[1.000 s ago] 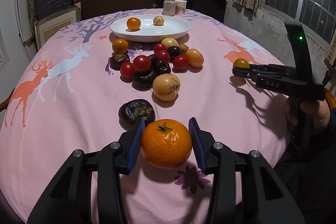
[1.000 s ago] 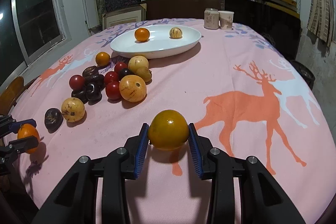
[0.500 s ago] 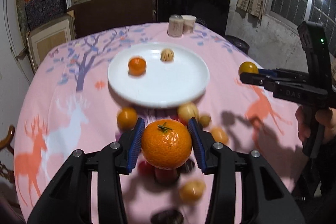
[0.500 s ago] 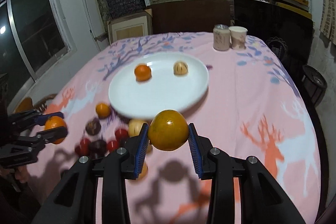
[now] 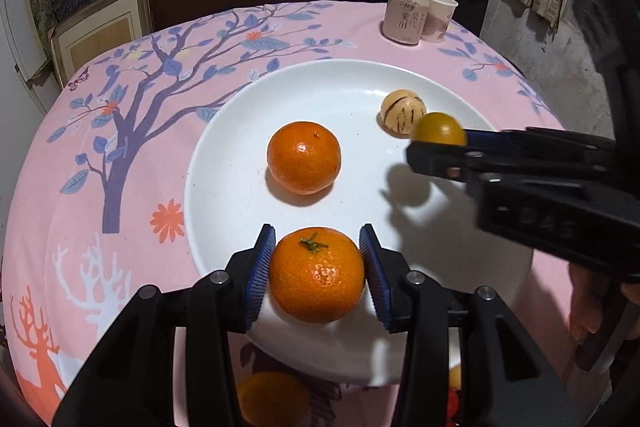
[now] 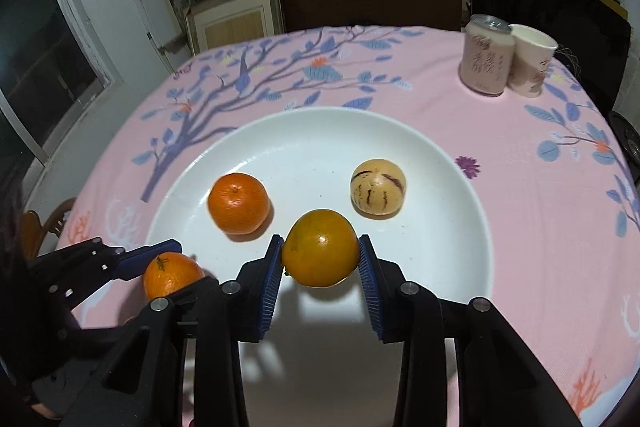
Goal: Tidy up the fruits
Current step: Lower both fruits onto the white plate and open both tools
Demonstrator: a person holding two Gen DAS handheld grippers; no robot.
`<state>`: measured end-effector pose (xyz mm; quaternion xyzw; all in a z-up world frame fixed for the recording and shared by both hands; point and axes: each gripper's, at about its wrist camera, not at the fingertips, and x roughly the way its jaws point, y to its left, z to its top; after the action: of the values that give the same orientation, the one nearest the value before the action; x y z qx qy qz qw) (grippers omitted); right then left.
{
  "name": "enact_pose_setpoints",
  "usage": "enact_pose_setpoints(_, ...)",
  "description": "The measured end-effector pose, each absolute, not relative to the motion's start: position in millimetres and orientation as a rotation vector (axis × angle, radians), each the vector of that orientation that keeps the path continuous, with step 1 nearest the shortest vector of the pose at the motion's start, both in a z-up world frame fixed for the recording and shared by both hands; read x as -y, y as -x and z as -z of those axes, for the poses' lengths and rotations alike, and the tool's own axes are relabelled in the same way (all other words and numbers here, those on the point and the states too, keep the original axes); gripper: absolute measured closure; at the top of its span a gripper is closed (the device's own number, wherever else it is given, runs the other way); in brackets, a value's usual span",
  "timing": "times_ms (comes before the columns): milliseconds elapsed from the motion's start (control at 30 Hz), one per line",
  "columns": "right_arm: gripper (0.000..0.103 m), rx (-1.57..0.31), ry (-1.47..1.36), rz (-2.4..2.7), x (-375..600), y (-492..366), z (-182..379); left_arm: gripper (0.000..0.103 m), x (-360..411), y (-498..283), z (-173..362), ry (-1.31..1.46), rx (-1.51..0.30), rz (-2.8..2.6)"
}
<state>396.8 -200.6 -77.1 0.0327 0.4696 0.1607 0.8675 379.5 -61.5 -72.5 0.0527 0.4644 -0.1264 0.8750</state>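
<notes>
The bright orange, dimpled mandarin with a green stem stub (image 5: 317, 275) sits clamped between the blue ribbed pads of the left gripper (image 5: 318, 277), held above the near rim of the wide white ceramic plate (image 5: 224, 163). The smooth yellow-orange round fruit (image 6: 320, 253) is clamped likewise in the right gripper (image 6: 321, 259), above the plate's near-centre. Both sets of jaws are closed on their fruit; neither fruit touches the plate.

On the plate lie a second orange mandarin (image 5: 304, 157) left of centre and a pale cream round fruit with dark purple streaks (image 5: 402, 113) toward the far right. Beyond the plate's far right edge stand a pink drinks can (image 5: 404, 14) and a pale paper cup (image 5: 439, 15), touching each other. A blurred orange fruit (image 5: 274, 403) lies on the pink printed tablecloth (image 5: 80, 187) just short of the plate's near rim.

Risks noted:
- Roll-off. The left-held mandarin hangs close to the plate's near rim. Released there, it may roll over the edge onto the cloth.
- Collision on release. The yellow-orange fruit hangs between the two resting fruits. Dropped from height, it could knock either one and set it rolling across the smooth glaze.
- Gripper interference. Both grippers work over the same plate, near each other; converging paths could bump one held fruit loose.
- Bruising, if either fruit is let go before it is lowered to the plate.
</notes>
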Motion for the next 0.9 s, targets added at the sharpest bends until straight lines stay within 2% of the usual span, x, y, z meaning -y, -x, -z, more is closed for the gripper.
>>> enact_pose_setpoints(367, 0.065, -1.000, -0.013, -0.274, 178.7, -416.3, 95.8, 0.059, 64.2, -387.3, 81.5, -0.131, -0.949, 0.255)
enact_pose_setpoints(400, 0.062, -1.001, -0.016, -0.275, 178.1, -415.7, 95.0, 0.052, 63.9, -387.1, 81.7, -0.132, -0.949, 0.249)
enact_pose_setpoints(433, 0.057, -0.991, -0.027, -0.281, 179.0, -413.8, 92.3, 0.040, 63.0, -386.3, 81.6, -0.133, -0.948, 0.237)
enact_pose_setpoints(467, 0.055, -0.968, -0.035, -0.289, 180.4, -410.1, 86.9, 0.037, 61.5, -384.2, 79.1, -0.132, -0.935, 0.232)
enact_pose_setpoints(767, 0.053, -0.905, -0.113, -0.236, 228.4, -358.2, 47.2, 0.032, 42.4, -318.3, 27.7, -0.088, -0.808, 0.266)
enact_pose_setpoints(833, 0.046, -0.900, -0.166, -0.238, 244.2, -333.6, 44.3, 0.028, 38.2, -288.4, 18.6, -0.083, -0.784, 0.282)
enact_pose_setpoints(900, 0.046, -0.903, -0.193, -0.245, 254.3, -308.1, 46.1, 0.022, 34.9, -259.3, 15.0, -0.085, -0.773, 0.295)
